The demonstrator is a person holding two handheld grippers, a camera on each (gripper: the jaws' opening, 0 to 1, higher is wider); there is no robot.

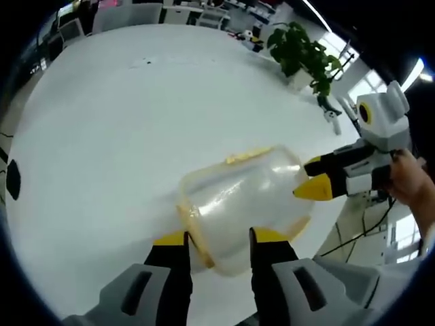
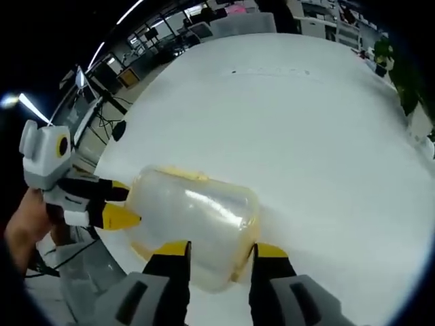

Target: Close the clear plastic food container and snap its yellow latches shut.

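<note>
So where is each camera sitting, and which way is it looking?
Left gripper view: rides the left gripper, facing the clear container on the white table; the right gripper and a hand enter from the right.
Right gripper view: rides the right gripper, facing the container from the opposite end; the left gripper and a hand come in from the left.
Shared: container, table, both grippers.

Left tongs (image 1: pixel 219 239) and right tongs (image 2: pixel 219 249) both gape, facing each other.
</note>
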